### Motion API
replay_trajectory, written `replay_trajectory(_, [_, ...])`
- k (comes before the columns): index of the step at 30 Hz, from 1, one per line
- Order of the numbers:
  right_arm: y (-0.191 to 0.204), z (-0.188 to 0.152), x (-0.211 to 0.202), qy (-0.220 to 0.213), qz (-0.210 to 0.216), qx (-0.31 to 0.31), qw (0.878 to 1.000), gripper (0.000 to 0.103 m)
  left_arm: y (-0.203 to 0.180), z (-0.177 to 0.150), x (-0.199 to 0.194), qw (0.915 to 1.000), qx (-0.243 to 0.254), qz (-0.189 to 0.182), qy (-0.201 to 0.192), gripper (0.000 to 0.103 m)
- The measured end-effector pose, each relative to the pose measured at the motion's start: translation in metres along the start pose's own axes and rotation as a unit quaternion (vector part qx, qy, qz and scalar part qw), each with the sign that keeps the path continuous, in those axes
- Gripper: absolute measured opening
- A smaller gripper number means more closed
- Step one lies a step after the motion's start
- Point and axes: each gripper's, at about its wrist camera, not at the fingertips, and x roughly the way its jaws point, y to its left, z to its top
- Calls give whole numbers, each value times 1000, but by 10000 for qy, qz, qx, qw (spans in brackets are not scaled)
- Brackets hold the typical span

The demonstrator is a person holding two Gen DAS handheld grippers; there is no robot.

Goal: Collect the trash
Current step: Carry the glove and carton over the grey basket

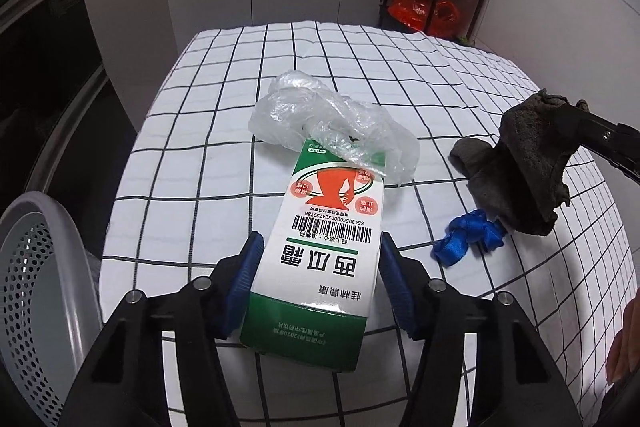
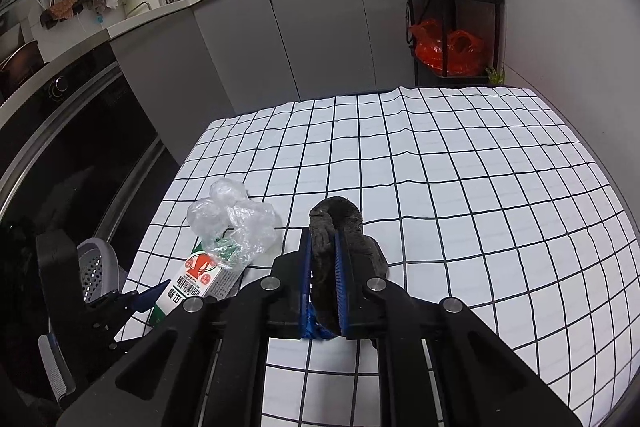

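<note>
A green and white carton (image 1: pixel 320 251) lies on the checked tablecloth (image 1: pixel 192 131). My left gripper (image 1: pixel 320 267) has its blue pads on both sides of the carton; whether they press it I cannot tell. A crumpled clear plastic bag (image 1: pixel 332 123) rests on the carton's far end. My right gripper (image 2: pixel 325 279) is shut on a dark grey rag (image 2: pixel 340 227), held above the table. In the left wrist view the rag (image 1: pixel 524 163) hangs at the right over a blue ribbon (image 1: pixel 468 239). The carton (image 2: pixel 192 283) and bag (image 2: pixel 232 223) also show in the right wrist view.
A grey perforated bin (image 1: pixel 36 287) stands off the table's left edge, also seen in the right wrist view (image 2: pixel 96 267). A black shelf with red bags (image 2: pixel 448 47) stands behind the table by the wall. Kitchen cabinets (image 2: pixel 280 27) and an oven (image 2: pixel 68 147) lie beyond.
</note>
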Motion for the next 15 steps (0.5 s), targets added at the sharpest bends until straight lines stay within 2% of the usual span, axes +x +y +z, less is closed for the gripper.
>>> replay_trajectory(15, [22, 5, -36, -326, 171, -114, 9993, 8, 23, -9, -62, 9989, -139, 140, -435, 56])
